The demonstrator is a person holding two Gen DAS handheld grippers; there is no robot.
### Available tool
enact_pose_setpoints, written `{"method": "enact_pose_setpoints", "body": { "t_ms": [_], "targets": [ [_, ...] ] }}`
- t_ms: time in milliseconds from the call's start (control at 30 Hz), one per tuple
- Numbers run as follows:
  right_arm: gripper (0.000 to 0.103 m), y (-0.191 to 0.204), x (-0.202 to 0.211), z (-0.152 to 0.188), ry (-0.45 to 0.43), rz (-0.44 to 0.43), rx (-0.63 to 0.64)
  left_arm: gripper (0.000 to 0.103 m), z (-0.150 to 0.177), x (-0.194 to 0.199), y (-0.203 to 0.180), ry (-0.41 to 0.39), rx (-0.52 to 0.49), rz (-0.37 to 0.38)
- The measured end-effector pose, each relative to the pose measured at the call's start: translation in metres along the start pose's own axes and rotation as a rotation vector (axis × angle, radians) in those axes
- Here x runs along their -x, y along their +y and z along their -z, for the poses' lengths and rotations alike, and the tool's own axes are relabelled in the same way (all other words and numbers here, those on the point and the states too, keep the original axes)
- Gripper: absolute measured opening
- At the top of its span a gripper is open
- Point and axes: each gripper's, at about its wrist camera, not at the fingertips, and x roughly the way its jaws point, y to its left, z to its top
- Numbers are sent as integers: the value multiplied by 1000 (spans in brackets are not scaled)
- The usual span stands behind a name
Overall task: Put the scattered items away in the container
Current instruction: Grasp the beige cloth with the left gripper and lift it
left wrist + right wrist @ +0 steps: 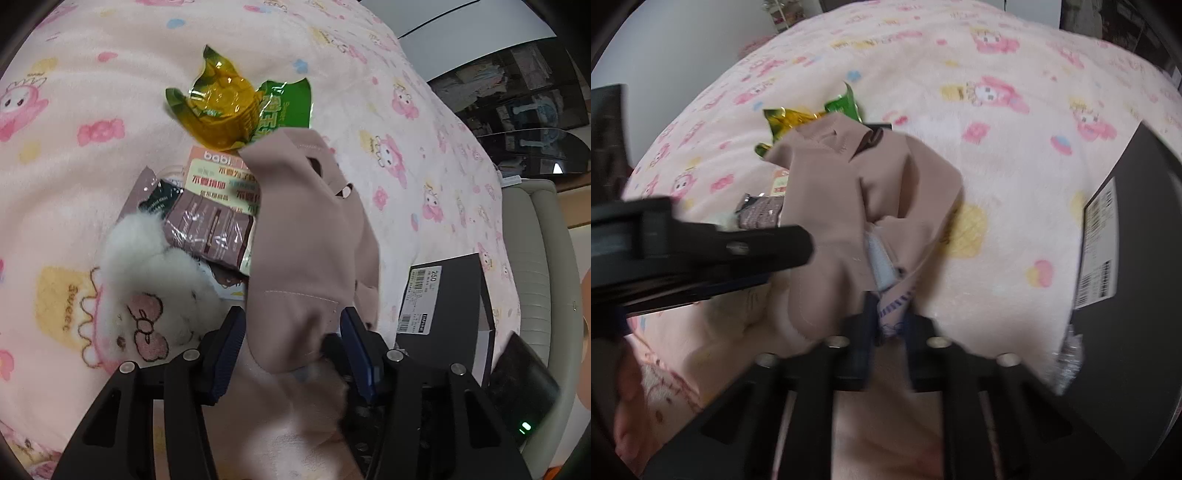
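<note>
The right claw (886, 325) pinches the soft, limp beige cloth garment (849, 192) at its edge; the left claw (291, 332) stands wide around it. It is light but droops, so a bunched fold is the best hold.

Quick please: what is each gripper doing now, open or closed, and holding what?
Left gripper: open, pink cloth between its jaws, not clamped.
Right gripper: closed on the pink cloth.
</note>
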Motion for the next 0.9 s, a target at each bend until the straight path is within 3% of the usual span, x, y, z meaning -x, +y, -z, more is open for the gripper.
{"method": "enact_pose_setpoints", "body": {
  "t_ms": [133, 567, 767, 833, 900],
  "targets": [
    [5, 2, 18, 5, -32, -34, -20, 49, 5, -12, -2, 60, 19, 36],
    [5, 10, 74, 37, -100, -76, -40, 49, 27, -2, -19, 71, -17, 162],
    [5, 9, 103, 67, -127, -82, -52, 49, 46, -10, -22, 149, -2, 297],
    [5, 6, 110, 77, -131, -47, -44, 49, 53, -15, -26, 166, -10, 270],
    [5, 1, 112, 85, -124, -9, -45, 47, 60, -21, -37, 175, -76, 172]
  ]
}}
